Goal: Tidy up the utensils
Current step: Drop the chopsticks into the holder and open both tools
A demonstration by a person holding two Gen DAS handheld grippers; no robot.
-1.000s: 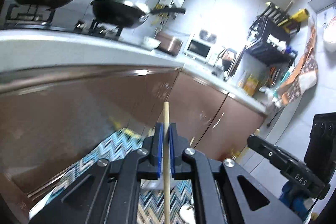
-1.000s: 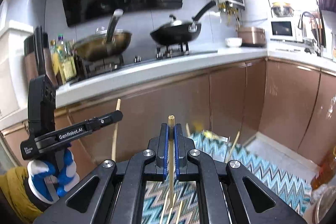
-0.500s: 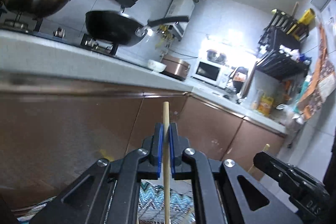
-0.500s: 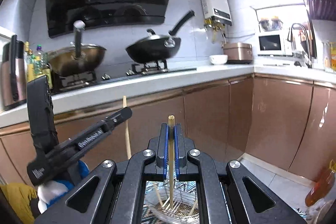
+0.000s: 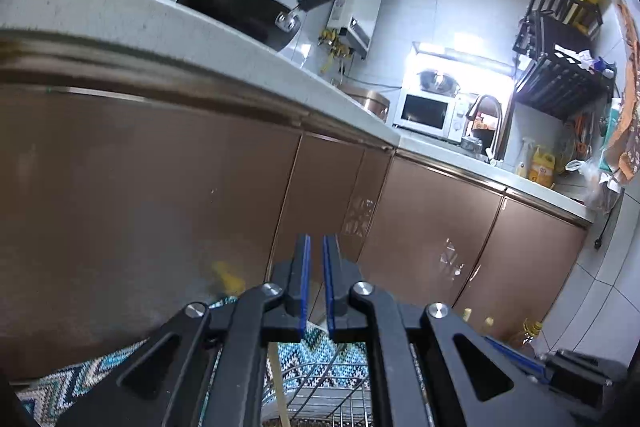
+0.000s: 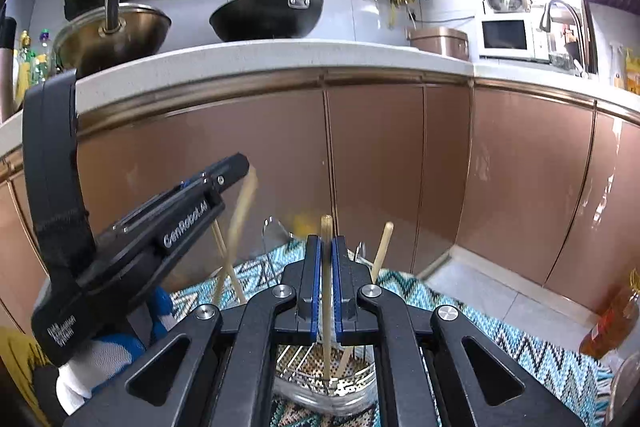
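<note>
My right gripper point(image 6: 327, 241) is shut on a wooden chopstick point(image 6: 327, 291) that stands upright, its lower end down in the wire utensil basket point(image 6: 304, 371) on the floor rug. More chopsticks point(image 6: 382, 247) and a metal spoon point(image 6: 274, 231) lean in that basket. My left gripper point(image 5: 314, 239) hovers over the same basket point(image 5: 320, 383), its blue pads a narrow slit apart with nothing between them. A chopstick point(image 5: 278, 383) hangs tilted below its jaws. In the right wrist view the left gripper point(image 6: 240, 163) sits at the left, with that chopstick point(image 6: 242, 211) blurred just off its tip.
Brown cabinet doors point(image 6: 400, 167) rise right behind the basket under a white counter point(image 6: 280, 55) with a wok point(image 6: 264, 15) and a pot point(image 6: 112, 35). A teal zigzag rug point(image 6: 500, 331) covers the floor. An oil bottle point(image 6: 612, 323) stands at the right.
Both grippers have come down toward the basket. The chopstick that stood between the left pads has slipped out and is dropping. The right chopstick stays gripped.
</note>
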